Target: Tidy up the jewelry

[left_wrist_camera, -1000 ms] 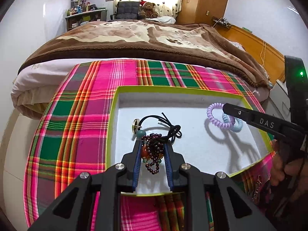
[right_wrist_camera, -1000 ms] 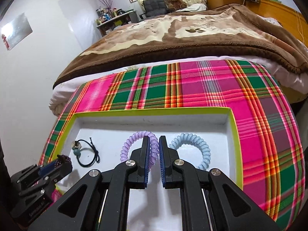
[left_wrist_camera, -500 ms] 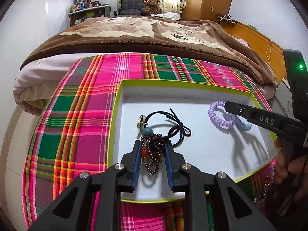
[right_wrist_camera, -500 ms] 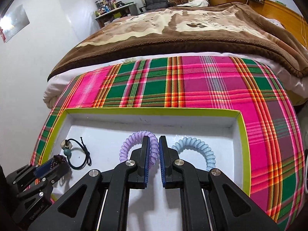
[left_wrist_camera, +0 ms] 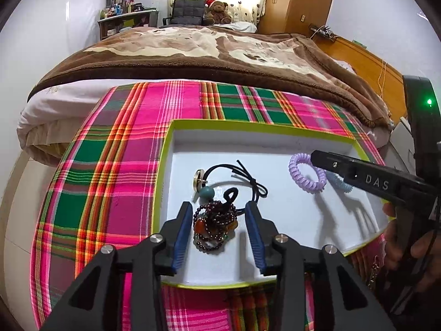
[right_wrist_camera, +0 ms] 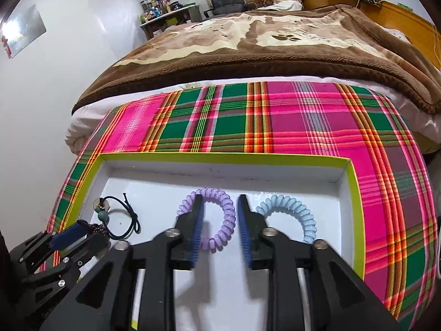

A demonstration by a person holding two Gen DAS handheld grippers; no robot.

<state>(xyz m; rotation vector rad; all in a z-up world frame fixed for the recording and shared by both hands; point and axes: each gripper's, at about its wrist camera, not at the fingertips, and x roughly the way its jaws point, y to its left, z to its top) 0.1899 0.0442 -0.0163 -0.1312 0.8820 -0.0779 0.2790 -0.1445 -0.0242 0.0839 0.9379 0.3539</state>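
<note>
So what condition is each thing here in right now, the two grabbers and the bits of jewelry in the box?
Left gripper: open, jaws just widened, pads clear of the beads between them.
Right gripper: open, jaws just widened, astride the purple coil.
Beaded bracelet: heaped on the tray floor.
Purple coil band: lying flat, released.
Blue coil band: lying flat beside it.
Black cord with charm: lying loose, knotted.
Tray: uncovered, on the plaid cloth.

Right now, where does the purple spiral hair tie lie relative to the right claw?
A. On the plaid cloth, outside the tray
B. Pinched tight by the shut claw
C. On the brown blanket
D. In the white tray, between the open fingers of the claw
D: the purple spiral hair tie lies on the floor of the white tray with the lime-green rim, between the spread fingers of the right claw, whose jaws have just been opening.
</note>
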